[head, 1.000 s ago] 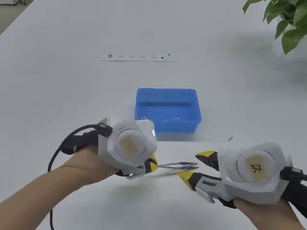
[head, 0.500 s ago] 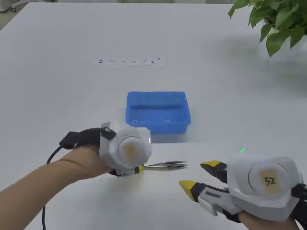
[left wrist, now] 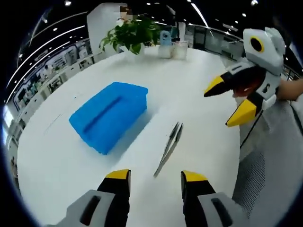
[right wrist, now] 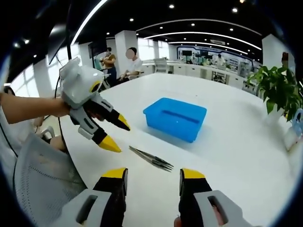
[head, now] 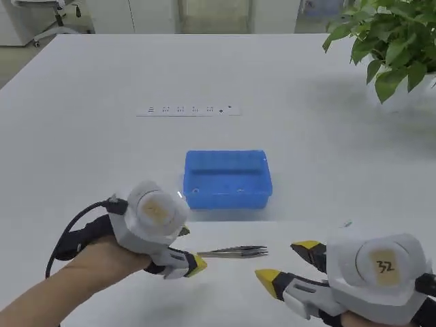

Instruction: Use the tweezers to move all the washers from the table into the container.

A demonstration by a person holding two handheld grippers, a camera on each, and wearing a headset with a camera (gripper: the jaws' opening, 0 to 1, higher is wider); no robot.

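Clearly, sticker (head: 385, 267) on right tongs (head: 281, 260) reads "32"

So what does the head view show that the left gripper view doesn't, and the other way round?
Head view: the person's left hand and the black cable behind the left gripper. Left gripper view: that gripper's own open yellow-tipped jaws, plus ceiling lights. Both: the blue container, the tweezers lying free on the table, the open right gripper and the plant.

white table (head: 327, 136), potted plant (head: 385, 41), ceiling lights (right wrist: 235, 9)
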